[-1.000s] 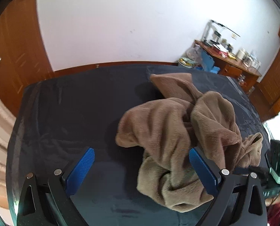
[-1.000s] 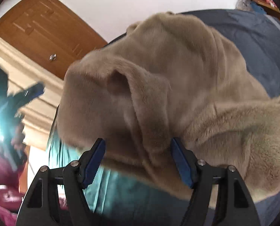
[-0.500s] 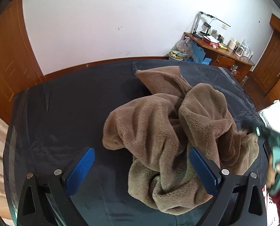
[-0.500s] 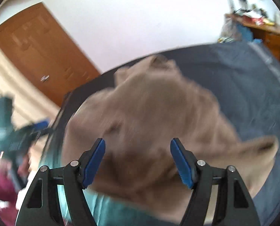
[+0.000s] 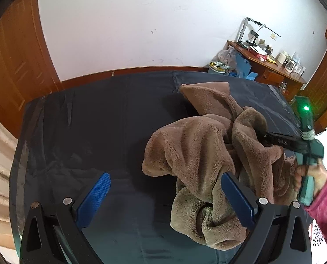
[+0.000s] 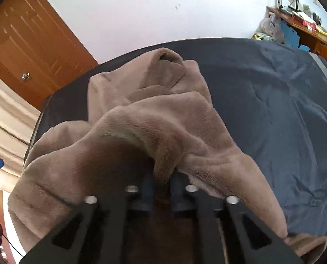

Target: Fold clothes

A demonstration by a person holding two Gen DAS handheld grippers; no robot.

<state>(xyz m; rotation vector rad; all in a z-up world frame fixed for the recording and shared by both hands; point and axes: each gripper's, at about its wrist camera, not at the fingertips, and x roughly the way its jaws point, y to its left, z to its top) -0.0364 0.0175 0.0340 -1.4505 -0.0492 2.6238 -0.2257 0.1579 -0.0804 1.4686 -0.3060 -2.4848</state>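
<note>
My right gripper [image 6: 161, 182] is pinching a fold of the brown fleece garment [image 5: 209, 151], which sits bunched on the dark bedsheet [image 5: 97, 132]. My left gripper [image 5: 165, 198] hangs wide open beside it.

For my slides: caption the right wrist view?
Right gripper shut on a fold of the crumpled brown fleece garment over the dark sheet.

You have a dark sheet [image 5: 119, 114] over the bed — beyond it, a wooden door [image 6: 31, 44] and cluttered desk [image 5: 266, 63].
</note>
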